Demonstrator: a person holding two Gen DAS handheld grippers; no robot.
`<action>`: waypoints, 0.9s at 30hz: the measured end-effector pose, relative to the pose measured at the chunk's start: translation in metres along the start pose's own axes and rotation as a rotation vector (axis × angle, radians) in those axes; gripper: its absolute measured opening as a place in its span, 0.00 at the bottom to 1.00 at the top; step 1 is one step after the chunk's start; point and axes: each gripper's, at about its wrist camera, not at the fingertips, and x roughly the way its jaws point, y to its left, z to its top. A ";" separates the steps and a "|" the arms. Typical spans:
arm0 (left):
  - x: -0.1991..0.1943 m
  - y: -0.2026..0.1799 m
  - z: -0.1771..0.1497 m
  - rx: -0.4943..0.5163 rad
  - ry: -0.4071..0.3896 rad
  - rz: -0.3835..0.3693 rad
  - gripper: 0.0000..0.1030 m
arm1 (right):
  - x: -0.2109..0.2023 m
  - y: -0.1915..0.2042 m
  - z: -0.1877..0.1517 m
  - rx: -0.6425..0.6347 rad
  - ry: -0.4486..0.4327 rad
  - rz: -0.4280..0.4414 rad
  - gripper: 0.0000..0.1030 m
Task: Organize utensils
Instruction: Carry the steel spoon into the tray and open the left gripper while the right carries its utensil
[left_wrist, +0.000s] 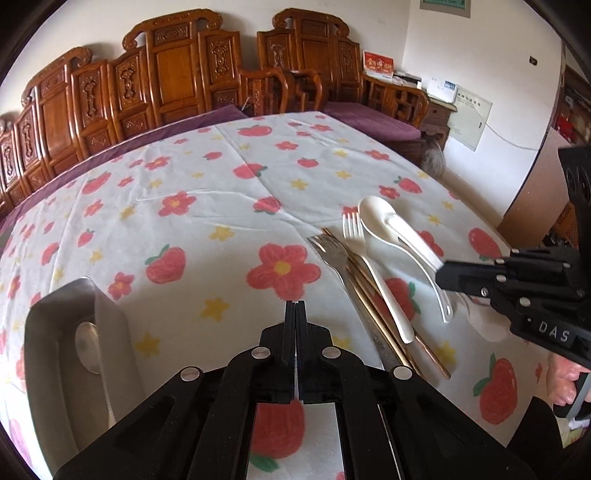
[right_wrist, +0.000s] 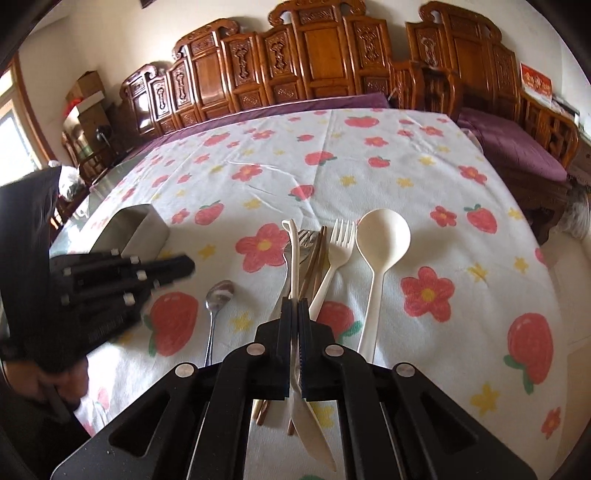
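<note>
A: Right wrist view: the right gripper (right_wrist: 294, 301) has its fingers clamped on the cream plastic knife (right_wrist: 294, 254), which runs lengthways between them, handle end ahead, blade back toward the camera. It looks raised off the pile.

B: And the rest?

A: On the desk (right_wrist: 369, 166), under the floral cloth, lie a metal fork (right_wrist: 304, 243), the gold chopsticks (right_wrist: 317, 254), a cream fork (right_wrist: 338, 251) and a cream spoon (right_wrist: 380, 251), close together. A small metal spoon (right_wrist: 218, 306) lies apart to the left. The metal holder (right_wrist: 133, 230) stands further left, beyond the left gripper (left_wrist: 296, 304).

B: What is the left one doing?

A: Its fingers are pressed together on nothing, hovering over the cloth just right of the holder (left_wrist: 74, 343), where one spoon bowl already shows inside.

B: So the knife goes into the holder?

A: That is my guess. The grip is narrow and the knife is long and light, so it could pivot. I would carry it slowly, clear of the left gripper, tilt it upright above the opening, lower one end inside, then release.
</note>
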 end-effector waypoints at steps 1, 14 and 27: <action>-0.004 0.005 0.001 -0.008 -0.007 0.004 0.00 | -0.001 0.001 -0.001 -0.002 -0.001 0.004 0.04; 0.022 -0.015 -0.020 -0.047 0.140 0.035 0.38 | -0.006 0.004 -0.012 -0.004 -0.004 0.032 0.04; 0.029 -0.026 -0.041 -0.027 0.202 0.082 0.01 | -0.009 0.011 -0.015 -0.023 -0.003 0.029 0.04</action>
